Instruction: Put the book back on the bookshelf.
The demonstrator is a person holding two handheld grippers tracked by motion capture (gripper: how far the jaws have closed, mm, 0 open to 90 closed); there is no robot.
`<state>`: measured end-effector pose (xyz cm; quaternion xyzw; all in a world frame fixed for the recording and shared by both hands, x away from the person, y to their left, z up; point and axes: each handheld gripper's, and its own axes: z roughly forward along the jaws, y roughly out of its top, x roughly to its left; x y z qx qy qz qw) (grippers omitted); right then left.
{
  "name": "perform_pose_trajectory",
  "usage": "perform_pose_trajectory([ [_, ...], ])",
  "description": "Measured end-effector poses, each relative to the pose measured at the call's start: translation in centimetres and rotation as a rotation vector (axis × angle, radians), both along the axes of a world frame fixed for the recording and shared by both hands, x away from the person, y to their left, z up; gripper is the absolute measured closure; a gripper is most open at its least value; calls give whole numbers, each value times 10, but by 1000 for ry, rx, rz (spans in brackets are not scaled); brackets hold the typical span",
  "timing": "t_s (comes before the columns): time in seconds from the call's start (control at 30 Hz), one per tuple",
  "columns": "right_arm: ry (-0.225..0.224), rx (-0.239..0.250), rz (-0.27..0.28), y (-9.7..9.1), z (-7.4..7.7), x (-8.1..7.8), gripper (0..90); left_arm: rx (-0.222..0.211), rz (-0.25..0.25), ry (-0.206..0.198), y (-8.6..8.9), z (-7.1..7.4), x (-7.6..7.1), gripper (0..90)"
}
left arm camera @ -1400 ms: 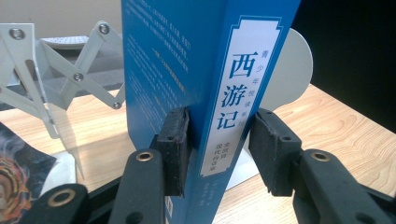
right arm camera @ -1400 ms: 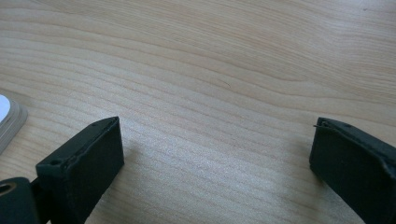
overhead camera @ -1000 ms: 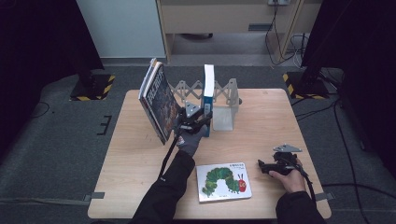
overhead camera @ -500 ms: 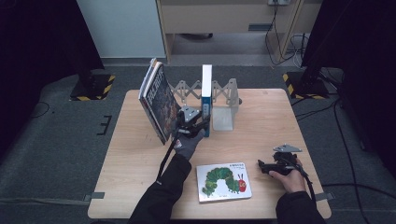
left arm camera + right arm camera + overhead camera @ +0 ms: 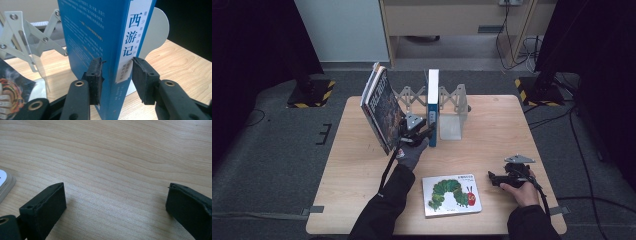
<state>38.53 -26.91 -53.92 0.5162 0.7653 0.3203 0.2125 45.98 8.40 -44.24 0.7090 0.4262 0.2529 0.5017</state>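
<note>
Compared with the frame a second earlier, the blue book point(image 5: 433, 107) had been brought from a lean to an upright stand at the centre of the high view; the left gripper point(image 5: 421, 134) stayed at its lower edge and the right gripper point(image 5: 502, 178) stayed in the lower right of the frame.

In the left gripper view the blue book point(image 5: 105, 45) filled the centre, spine facing the camera, and stood between the two black jaws. The left pad point(image 5: 95, 75) pressed on the blue cover and the right pad point(image 5: 143, 80) touched the white spine edge, so the left gripper point(image 5: 116, 72) was clamped on the book's lower part. The book stood against the white bookend point(image 5: 451, 122), in front of the scissor-link rack point(image 5: 412, 95). A dark-covered book point(image 5: 379, 107) leaned at the left of centre.

The right gripper point(image 5: 115, 202) hung over bare table point(image 5: 112, 152) with its jaws spread wide and nothing between them.

The white spine strip read 西游记 in large blue characters, with smaller print above and below too fine to read. The caterpillar picture book point(image 5: 451, 194) lay flat near the lower centre; its title was too small to read.
</note>
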Motion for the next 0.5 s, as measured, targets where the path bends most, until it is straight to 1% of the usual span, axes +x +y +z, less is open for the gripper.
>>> perform_pose_trajectory([
  [0.13, 0, -1, 0, 0, 0, 0, 33, -5, -5, 7, -4, -1, 1, 585],
  [0.2, 2, 1, 0, 0, 0, 0, 33, 1, 1, 5, -6, -2, 2, 579],
  [0.37, 2, 1, 0, 0, 0, 0, 33, -2, 9, 9, -8, -1, 4, 570],
  [0.43, 2, 1, 0, 0, 0, 0, 33, -11, 12, 17, -8, 0, 5, 569],
  [0.5, 2, 1, 0, 0, 0, 0, 33, -5, 17, 16, -9, 1, 5, 570],
])
